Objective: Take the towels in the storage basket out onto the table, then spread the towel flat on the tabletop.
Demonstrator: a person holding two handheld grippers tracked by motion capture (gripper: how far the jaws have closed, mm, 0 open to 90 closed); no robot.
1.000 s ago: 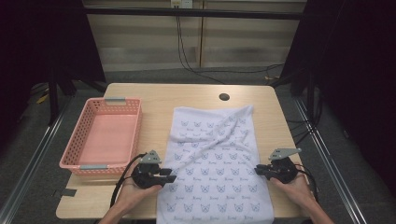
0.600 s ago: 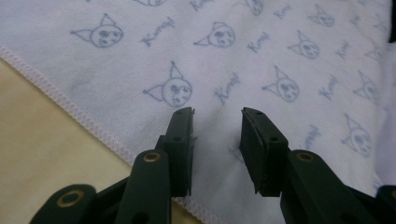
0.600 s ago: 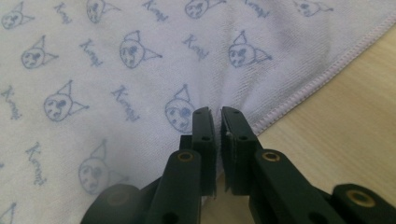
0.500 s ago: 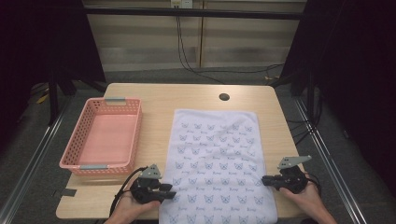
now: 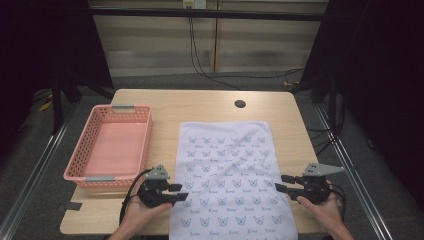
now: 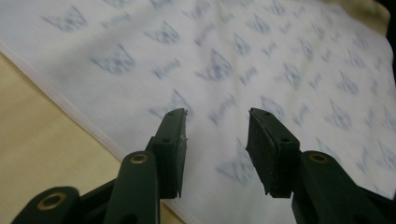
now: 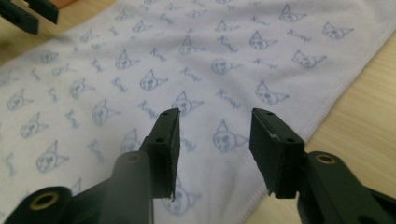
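Pink basket (image 5: 111, 145) at nine o'clock holding nothing; left gripper (image 5: 181, 192) and right gripper (image 5: 281, 183) hovering over towel (image 5: 228, 175) edges, jaws just opening, gripping nothing.

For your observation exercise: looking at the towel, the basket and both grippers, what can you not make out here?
- Towel: near edge cut off by the high view's bottom border.
- Printed words on the towel: too small in the high view, blurred in the left gripper view.
- Basket: outside of its far and right walls hidden by its own rim.
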